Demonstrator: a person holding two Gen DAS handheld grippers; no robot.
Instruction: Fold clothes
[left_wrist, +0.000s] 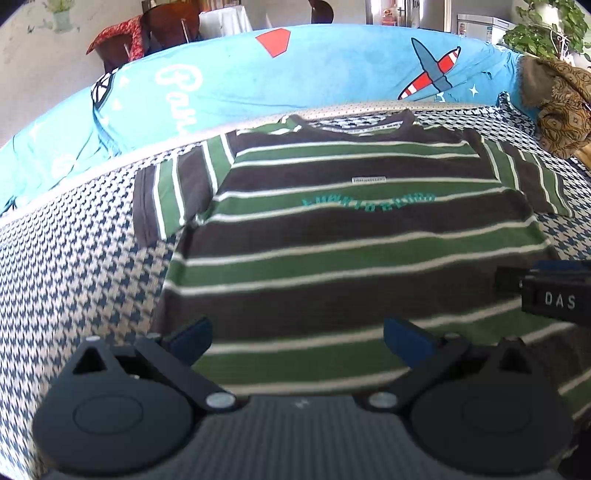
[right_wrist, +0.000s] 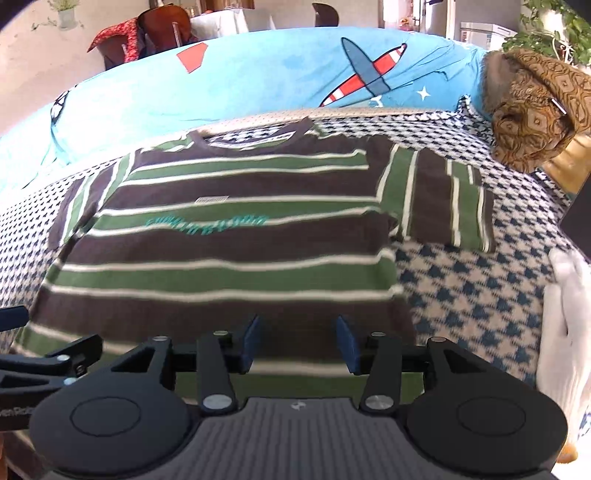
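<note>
A brown and green striped T-shirt (left_wrist: 354, 236) (right_wrist: 229, 251) lies flat, front up, on a houndstooth cover (left_wrist: 81, 280), collar away from me, both sleeves spread out. My left gripper (left_wrist: 295, 339) is wide open above the shirt's lower hem, nothing between its blue pads. My right gripper (right_wrist: 299, 343) is open too, over the hem near the shirt's lower right part, and holds nothing. In the left wrist view the right gripper's black body marked DAS (left_wrist: 554, 295) shows at the right edge. The left gripper's arm (right_wrist: 40, 365) shows at the lower left of the right wrist view.
A blue quilt with a plane print (left_wrist: 295, 74) (right_wrist: 295, 74) lies behind the shirt. A brown patterned cushion (right_wrist: 535, 110) sits at the far right. A white-gloved hand (right_wrist: 565, 332) is at the right edge. Chairs and a plant stand beyond.
</note>
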